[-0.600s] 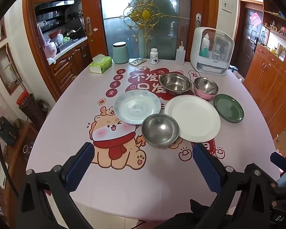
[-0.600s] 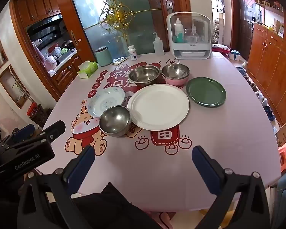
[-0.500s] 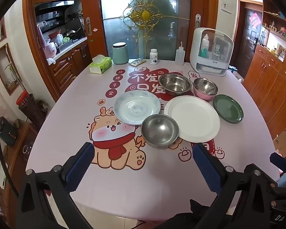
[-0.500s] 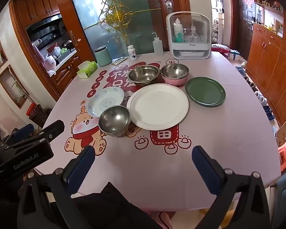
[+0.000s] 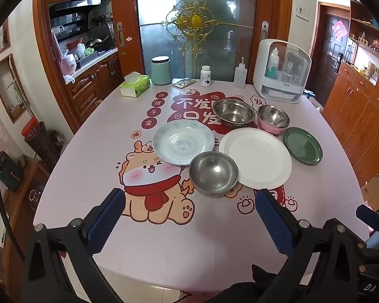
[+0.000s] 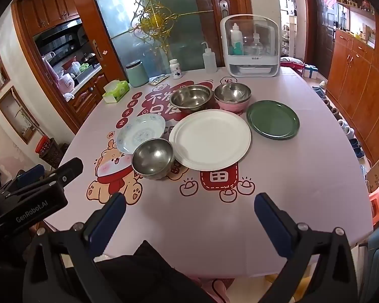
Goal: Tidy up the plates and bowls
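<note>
On the pink table (image 5: pixel 93 156) lie a blue-patterned plate (image 5: pixel 183 142), a large white plate (image 5: pixel 256 157) and a green plate (image 5: pixel 302 145). A small steel bowl (image 5: pixel 213 173) stands nearest, a wide steel bowl (image 5: pixel 233 112) farther back, and a steel bowl nested in a pink bowl (image 5: pixel 273 119) beside it. My left gripper (image 5: pixel 189 199) hangs open over the near table edge, empty. My right gripper (image 6: pixel 189 200) is open too, short of the white plate (image 6: pixel 209 139), the small steel bowl (image 6: pixel 152 157) and the green plate (image 6: pixel 272 119).
At the far edge stand a white dispenser box (image 5: pixel 281 72), a squeeze bottle (image 5: pixel 239 75), a pill bottle (image 5: pixel 205 75), a green canister (image 5: pixel 161 70) and a tissue box (image 5: pixel 135 84). Wooden cabinets line the right wall. The left gripper's body (image 6: pixel 35 199) shows at lower left in the right wrist view.
</note>
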Motion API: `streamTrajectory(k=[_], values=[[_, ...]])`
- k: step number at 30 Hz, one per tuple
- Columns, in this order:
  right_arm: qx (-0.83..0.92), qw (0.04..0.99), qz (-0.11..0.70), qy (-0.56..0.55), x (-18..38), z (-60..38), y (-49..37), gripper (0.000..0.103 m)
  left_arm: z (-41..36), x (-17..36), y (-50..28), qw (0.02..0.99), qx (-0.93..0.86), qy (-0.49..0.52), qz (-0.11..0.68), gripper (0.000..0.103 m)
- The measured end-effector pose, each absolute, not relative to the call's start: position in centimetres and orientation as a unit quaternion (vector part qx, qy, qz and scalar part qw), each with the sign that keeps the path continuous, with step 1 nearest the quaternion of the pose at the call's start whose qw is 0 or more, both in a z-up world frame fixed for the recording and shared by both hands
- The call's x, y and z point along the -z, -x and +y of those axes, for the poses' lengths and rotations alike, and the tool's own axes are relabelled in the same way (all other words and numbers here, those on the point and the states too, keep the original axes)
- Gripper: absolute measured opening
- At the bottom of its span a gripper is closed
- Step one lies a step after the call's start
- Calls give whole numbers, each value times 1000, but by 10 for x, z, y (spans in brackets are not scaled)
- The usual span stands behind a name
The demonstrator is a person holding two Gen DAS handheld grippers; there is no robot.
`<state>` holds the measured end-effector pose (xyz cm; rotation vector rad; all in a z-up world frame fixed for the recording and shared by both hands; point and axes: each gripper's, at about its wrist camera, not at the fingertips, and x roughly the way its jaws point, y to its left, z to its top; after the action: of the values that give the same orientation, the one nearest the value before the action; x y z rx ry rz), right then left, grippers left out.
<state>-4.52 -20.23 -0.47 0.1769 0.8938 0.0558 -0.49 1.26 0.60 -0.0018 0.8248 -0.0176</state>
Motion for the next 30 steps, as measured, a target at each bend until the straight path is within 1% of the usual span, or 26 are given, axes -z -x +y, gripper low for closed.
streamTrajectory(k=[18,30], values=[[-23,897,433,-88,7,-202,49,102,10,-2,3,917,9,1,399,102],[0,900,425,-99,2,-179,60,102,20,-4,2,920,35,-5,390,102]])
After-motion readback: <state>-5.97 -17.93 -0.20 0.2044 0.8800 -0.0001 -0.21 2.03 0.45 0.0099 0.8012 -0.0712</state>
